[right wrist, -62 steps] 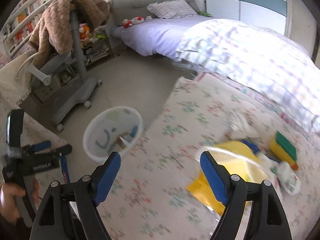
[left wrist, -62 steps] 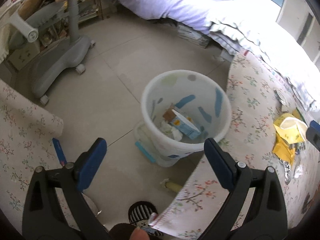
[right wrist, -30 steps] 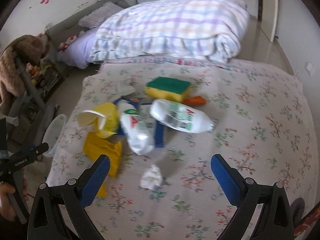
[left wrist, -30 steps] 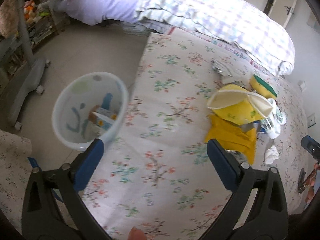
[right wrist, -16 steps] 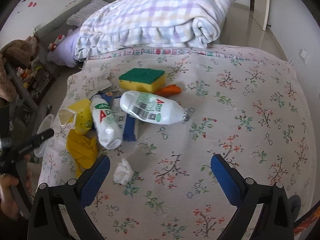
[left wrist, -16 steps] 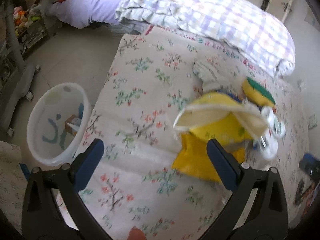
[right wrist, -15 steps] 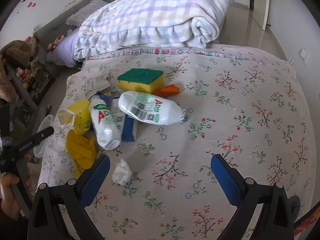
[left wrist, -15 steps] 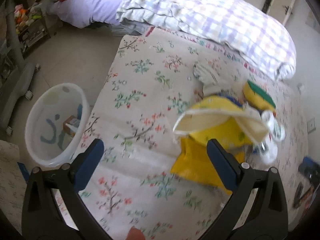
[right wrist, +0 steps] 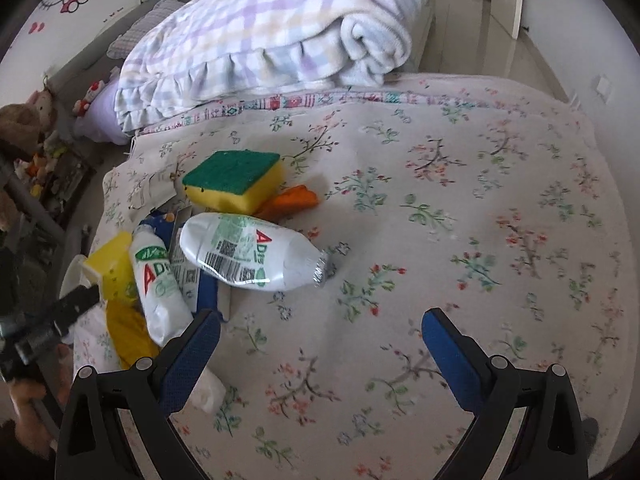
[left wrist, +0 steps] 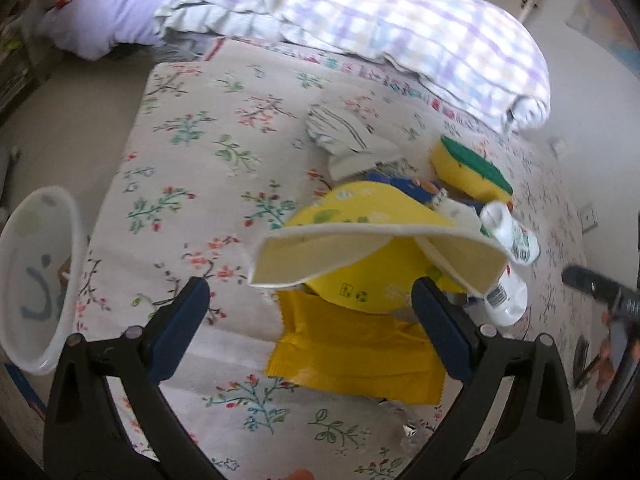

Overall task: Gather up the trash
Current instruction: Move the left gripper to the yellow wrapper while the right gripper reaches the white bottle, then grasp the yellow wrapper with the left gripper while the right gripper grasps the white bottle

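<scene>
Trash was all bunched up near the left side of the floral bedspread (right wrist: 460, 208), and nothing had been picked up. Left gripper (left wrist: 310, 318) hung wide open over the yellow paper cup (left wrist: 372, 256), which lay on its side, squashed, mouth toward the camera, partly on top of a flat yellow wrapper (left wrist: 356, 352). The right one (right wrist: 320, 340) was spread just as wide, holding nothing, over a bare patch of bedspread.

From the right wrist view, two white plastic bottles lay side by side: the bigger bottle (right wrist: 252, 258) with its foil top pointing right, the slimmer bottle (right wrist: 160, 284) partly cut off by the left finger. A crumpled tissue (right wrist: 208, 392) peeked out behind that same finger, mostly hidden. A green-and-yellow sponge (right wrist: 234, 180) sat just behind the bottles, touching something orange (right wrist: 292, 200) I couldn't make out. A blue wrapper (right wrist: 206, 284) was mostly buried under the bottles.

The white bin (left wrist: 36, 280) stood on the floor beside the bed, cut off at the left edge of the left wrist view, contents too blurry to tell. A folded plaid blanket (right wrist: 272, 28) was at the back.
</scene>
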Demonstrator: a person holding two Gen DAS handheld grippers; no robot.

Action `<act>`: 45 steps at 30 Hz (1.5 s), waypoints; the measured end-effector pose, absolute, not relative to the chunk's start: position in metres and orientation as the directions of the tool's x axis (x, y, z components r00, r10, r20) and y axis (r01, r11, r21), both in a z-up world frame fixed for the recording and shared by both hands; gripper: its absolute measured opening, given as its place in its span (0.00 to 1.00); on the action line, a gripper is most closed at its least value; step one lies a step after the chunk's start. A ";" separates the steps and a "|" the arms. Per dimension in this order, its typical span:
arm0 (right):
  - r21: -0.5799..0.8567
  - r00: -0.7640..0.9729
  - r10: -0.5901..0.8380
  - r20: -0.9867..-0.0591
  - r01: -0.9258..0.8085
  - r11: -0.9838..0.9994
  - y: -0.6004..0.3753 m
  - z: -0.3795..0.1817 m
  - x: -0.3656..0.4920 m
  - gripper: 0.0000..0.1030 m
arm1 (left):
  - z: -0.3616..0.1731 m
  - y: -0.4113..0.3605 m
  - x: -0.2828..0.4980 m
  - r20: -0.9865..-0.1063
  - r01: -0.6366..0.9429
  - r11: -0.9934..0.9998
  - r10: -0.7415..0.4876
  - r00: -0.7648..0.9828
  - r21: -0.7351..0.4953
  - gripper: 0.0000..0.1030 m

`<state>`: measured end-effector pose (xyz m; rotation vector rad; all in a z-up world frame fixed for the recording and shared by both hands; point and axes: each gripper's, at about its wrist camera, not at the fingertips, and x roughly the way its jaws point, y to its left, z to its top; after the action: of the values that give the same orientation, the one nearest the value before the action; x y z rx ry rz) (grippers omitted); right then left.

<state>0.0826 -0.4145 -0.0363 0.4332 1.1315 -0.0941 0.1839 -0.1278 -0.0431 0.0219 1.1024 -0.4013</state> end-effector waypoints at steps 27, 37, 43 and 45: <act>0.147 0.390 0.099 -0.915 0.096 0.984 -0.361 -0.050 0.134 0.18 | -0.042 -0.102 0.198 -0.847 0.241 0.922 -0.377 0.374 -0.304 0.10; 0.228 0.430 0.158 -0.889 0.117 0.967 -0.381 -0.035 0.117 0.73 | -0.033 -0.096 0.201 -0.822 0.220 0.930 -0.365 0.436 -0.296 0.74; 0.305 0.457 0.210 -0.864 0.143 0.942 -0.377 -0.043 0.137 0.73 | -0.046 -0.098 0.214 -0.801 0.147 0.915 -0.401 0.444 -0.376 0.67; 0.302 0.455 0.208 -0.866 0.143 0.943 -0.372 -0.048 0.145 0.73 | -0.050 -0.100 0.218 -0.790 0.133 0.901 -0.426 0.440 -0.412 0.49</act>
<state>0.1453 -0.3721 -0.0484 0.3562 1.1045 0.0410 0.2177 -0.0998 -0.0497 -0.3097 1.0630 -0.3541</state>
